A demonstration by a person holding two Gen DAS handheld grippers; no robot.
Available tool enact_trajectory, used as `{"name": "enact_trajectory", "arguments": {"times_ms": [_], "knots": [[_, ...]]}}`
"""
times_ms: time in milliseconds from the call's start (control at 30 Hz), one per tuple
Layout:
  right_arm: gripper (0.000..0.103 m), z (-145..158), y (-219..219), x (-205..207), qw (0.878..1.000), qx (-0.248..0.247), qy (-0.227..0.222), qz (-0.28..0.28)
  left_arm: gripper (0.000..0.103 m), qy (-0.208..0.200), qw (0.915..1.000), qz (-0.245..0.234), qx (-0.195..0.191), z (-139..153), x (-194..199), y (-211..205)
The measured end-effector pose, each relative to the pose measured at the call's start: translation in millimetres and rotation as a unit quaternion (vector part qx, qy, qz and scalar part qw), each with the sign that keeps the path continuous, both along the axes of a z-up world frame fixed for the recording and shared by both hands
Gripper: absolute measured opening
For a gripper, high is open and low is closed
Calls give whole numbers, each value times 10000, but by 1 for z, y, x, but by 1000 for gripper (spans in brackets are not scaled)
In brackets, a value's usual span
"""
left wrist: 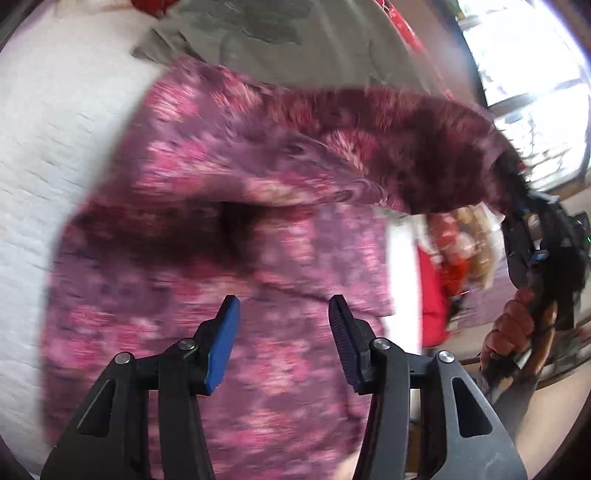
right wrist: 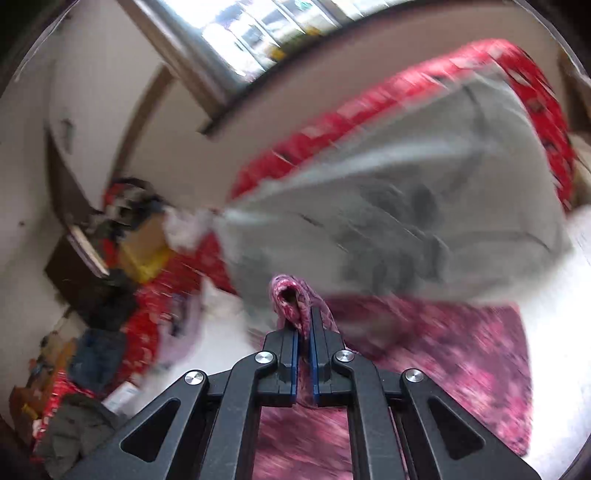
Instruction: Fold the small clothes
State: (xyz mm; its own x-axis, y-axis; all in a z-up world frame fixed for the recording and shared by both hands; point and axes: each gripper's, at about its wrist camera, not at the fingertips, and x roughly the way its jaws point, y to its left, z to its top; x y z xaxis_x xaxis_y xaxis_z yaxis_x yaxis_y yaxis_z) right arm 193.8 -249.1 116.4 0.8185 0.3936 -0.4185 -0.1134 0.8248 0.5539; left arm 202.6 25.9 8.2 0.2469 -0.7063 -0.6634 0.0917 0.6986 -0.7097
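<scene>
A pink and purple patterned garment (left wrist: 229, 229) lies on the white bed sheet (left wrist: 44, 155). My left gripper (left wrist: 284, 325) is open and empty, hovering just above the garment. My right gripper (right wrist: 303, 321) is shut on a bunched edge of the same garment (right wrist: 443, 354) and lifts it; in the left wrist view this raised edge (left wrist: 424, 147) stretches up to the right gripper (left wrist: 532, 206) at the right. A grey printed T-shirt (left wrist: 280, 37) lies beyond it, also shown in the right wrist view (right wrist: 424, 206).
A red patterned blanket (right wrist: 369, 110) lies along the far side of the bed by the wall. A heap of clothes and boxes (right wrist: 122, 258) sits at the left on the floor. A bright window (right wrist: 258, 33) is beyond.
</scene>
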Motion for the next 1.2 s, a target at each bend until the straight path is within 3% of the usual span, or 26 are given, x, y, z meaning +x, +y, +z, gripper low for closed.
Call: {"name": "enact_trajectory", "arguments": {"times_ms": [167, 233, 333, 467, 567, 633, 733, 900, 1067, 1200], "knots": [[4, 52, 25, 1, 9983, 185, -494, 267, 48, 261, 9970, 431, -588, -3, 5, -22], [4, 67, 35, -1, 9973, 178, -624, 345, 48, 366, 9931, 809, -772, -8, 5, -29], [4, 78, 43, -3, 9963, 239, -701, 434, 48, 552, 9896, 1174, -628, -17, 16, -36], [4, 78, 52, -6, 9964, 124, -665, 511, 47, 418, 9805, 1879, -385, -13, 21, -5], [4, 69, 50, -7, 9974, -2, -555, 470, 47, 375, 9679, 2479, 186, -15, 24, 36], [4, 60, 44, -7, 9981, 85, -466, 399, 47, 641, 9596, 2704, 451, -26, 26, 61], [4, 47, 35, -8, 9985, 280, -354, 323, 47, 864, 9538, 2876, -39, -36, 14, 87], [4, 38, 34, -6, 9985, 354, -255, 322, 47, 184, 9727, 2299, 246, -2, 2, 63], [4, 28, 20, -17, 9990, 331, -191, 223, 47, 135, 9726, 2320, -14, 8, 15, 69], [4, -8, -16, -19, 9990, 208, 287, -266, 47, 286, 9762, 2141, 209, 1, 35, 64]]}}
